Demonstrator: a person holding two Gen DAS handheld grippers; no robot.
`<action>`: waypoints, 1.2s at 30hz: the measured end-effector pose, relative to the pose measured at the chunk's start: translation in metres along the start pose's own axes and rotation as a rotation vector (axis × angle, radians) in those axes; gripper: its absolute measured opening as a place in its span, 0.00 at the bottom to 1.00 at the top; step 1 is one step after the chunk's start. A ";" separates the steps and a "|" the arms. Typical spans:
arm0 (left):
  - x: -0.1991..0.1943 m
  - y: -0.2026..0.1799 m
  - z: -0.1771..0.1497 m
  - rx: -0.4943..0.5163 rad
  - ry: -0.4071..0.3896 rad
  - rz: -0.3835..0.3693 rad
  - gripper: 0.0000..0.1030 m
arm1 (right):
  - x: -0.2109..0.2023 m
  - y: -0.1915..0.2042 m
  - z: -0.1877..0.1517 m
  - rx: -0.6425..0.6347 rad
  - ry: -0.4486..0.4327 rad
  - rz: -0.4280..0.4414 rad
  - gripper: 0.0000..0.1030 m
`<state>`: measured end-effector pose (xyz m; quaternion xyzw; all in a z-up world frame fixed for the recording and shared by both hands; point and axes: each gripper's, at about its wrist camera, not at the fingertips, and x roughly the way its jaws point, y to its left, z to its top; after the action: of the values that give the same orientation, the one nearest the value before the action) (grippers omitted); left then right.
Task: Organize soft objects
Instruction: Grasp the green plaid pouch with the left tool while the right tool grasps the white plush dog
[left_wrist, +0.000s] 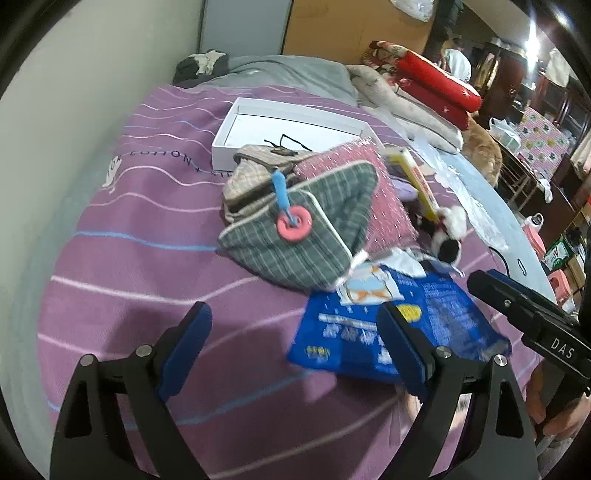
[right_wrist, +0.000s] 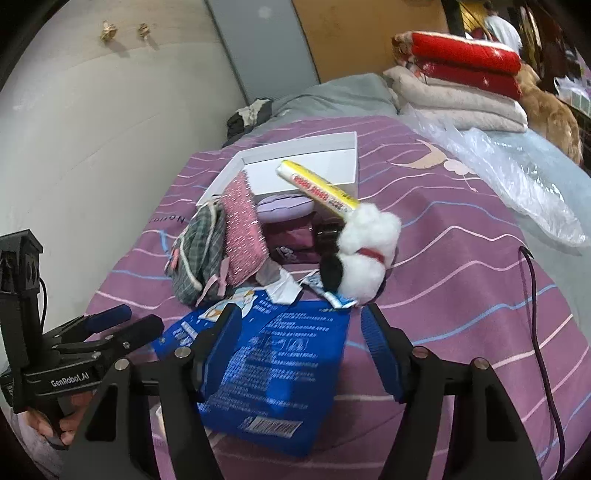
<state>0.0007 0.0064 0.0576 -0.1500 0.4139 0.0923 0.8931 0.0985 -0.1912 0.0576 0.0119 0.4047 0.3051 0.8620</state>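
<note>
Two hand-held grippers, left (left_wrist: 295, 343) and right (right_wrist: 299, 343), hung released over the bed (left_wrist: 122, 266), grasping nothing. I counted one blue packet (right_wrist: 273, 373) nearest, one plaid pouch (left_wrist: 295, 236), one pink pouch (right_wrist: 242, 229) and one plush toy (right_wrist: 362, 254). All looked light and limp; I judged pinching an edge safest.

Green plaid pouch (left_wrist: 295, 236) against pink pouch (left_wrist: 384, 199), fluffy toy (right_wrist: 364, 254), blue packet (right_wrist: 273, 369) flat
</note>
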 end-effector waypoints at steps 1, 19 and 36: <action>0.004 0.000 0.004 0.000 0.009 0.017 0.88 | 0.002 -0.003 0.003 0.010 0.009 -0.001 0.64; 0.067 -0.002 0.041 -0.067 0.182 0.061 0.67 | 0.055 -0.058 0.044 0.204 0.129 -0.006 0.53; 0.045 -0.011 0.034 -0.053 0.159 -0.026 0.14 | 0.066 -0.077 0.045 0.342 0.133 0.127 0.22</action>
<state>0.0565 0.0095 0.0458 -0.1858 0.4789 0.0794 0.8543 0.2022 -0.2083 0.0214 0.1636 0.5052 0.2856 0.7978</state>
